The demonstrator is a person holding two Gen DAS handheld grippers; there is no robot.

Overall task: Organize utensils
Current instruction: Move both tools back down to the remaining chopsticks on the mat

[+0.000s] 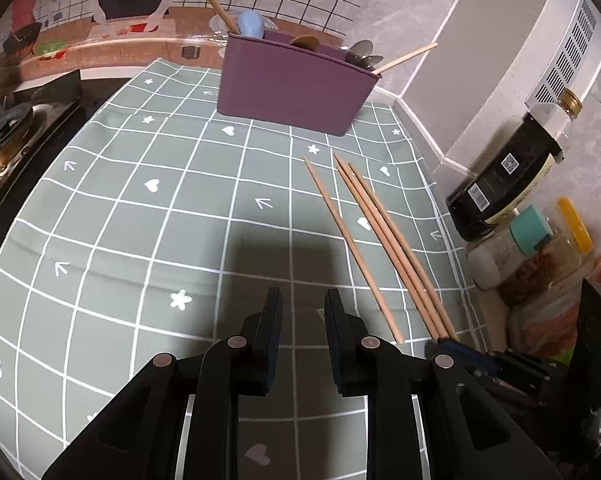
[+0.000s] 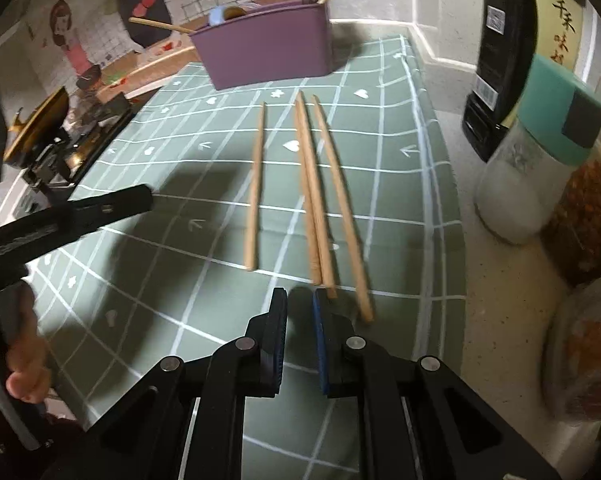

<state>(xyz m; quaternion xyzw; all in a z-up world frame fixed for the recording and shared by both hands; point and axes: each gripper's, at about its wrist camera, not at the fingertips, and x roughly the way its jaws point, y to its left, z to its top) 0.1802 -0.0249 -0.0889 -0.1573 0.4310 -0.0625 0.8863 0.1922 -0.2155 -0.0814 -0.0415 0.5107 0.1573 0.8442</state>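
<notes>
Four wooden chopsticks [image 2: 316, 196] lie loose on the green grid cloth [image 1: 140, 220] before the purple utensil holder [image 1: 292, 88]. The left gripper [image 1: 303, 300] hovers part open and empty; the right gripper [image 2: 300, 300], narrowly parted, grips nothing, just beside the chopsticks' near ends

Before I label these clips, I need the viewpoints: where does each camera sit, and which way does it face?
Left wrist: on the left gripper, looking down across the mat at the purple holder; chopsticks lie to its right; its own fingers show.
Right wrist: on the right gripper, angled down over the chopsticks toward the holder; its fingers, the left gripper and a hand show.
Shared: mat, holder, chopsticks, dark bottle.
</notes>
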